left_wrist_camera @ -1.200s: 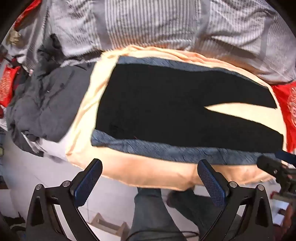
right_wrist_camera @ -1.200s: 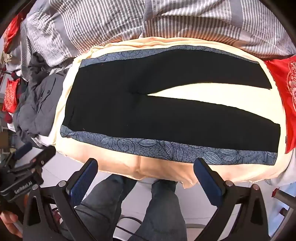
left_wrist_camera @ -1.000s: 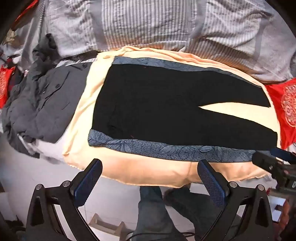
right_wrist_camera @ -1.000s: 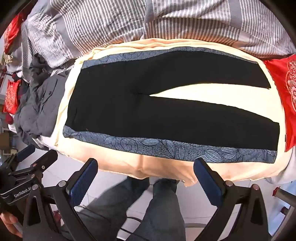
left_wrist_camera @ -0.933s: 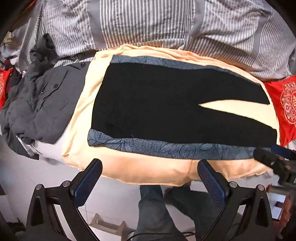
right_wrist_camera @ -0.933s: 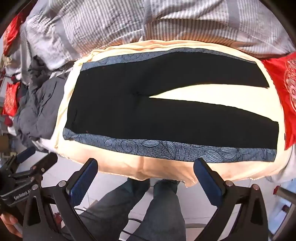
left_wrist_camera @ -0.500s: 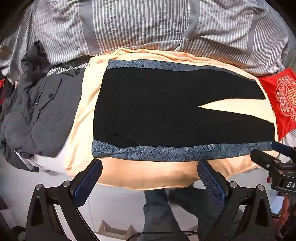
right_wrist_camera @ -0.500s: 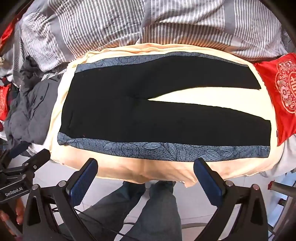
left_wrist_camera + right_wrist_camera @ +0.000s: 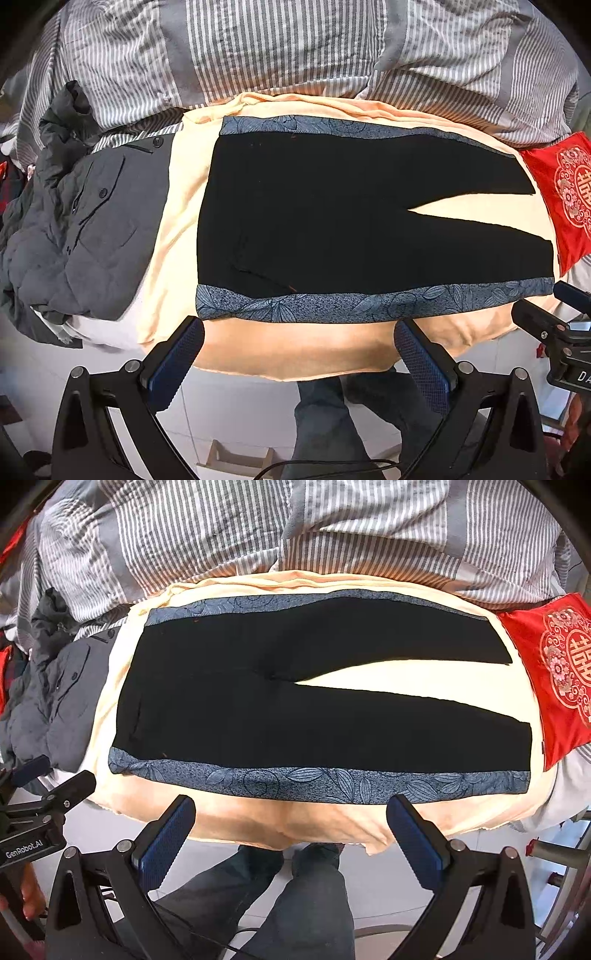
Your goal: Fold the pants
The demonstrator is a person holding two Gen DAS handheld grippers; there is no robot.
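- Left gripper point(image 9: 297, 360): jaws spread wide, nothing between them. It hangs off the near edge of the bed point(image 9: 295, 354), over the floor, not touching any cloth.
- Right gripper point(image 9: 291, 836): likewise wide open and empty, hanging off the same near edge, further toward the leg end.
- Pants point(image 9: 295, 705): black with a blue leaf-patterned side stripe point(image 9: 332, 781), lying flat on the bed, ahead of both sets of jaws. The long axis runs along the near edge: waistband toward the left end, cuffs toward the right end by the red pillow point(image 9: 554, 672). The legs splay in a narrow V.
- Judgement: the left gripper is nearer the waistband's near corner, the right nearer the near cuff, so each suits its own end for laying one leg over the other.
- Jacket point(image 9: 92, 229): grey, heaped at the left end, just beside the waistband but clear of it.
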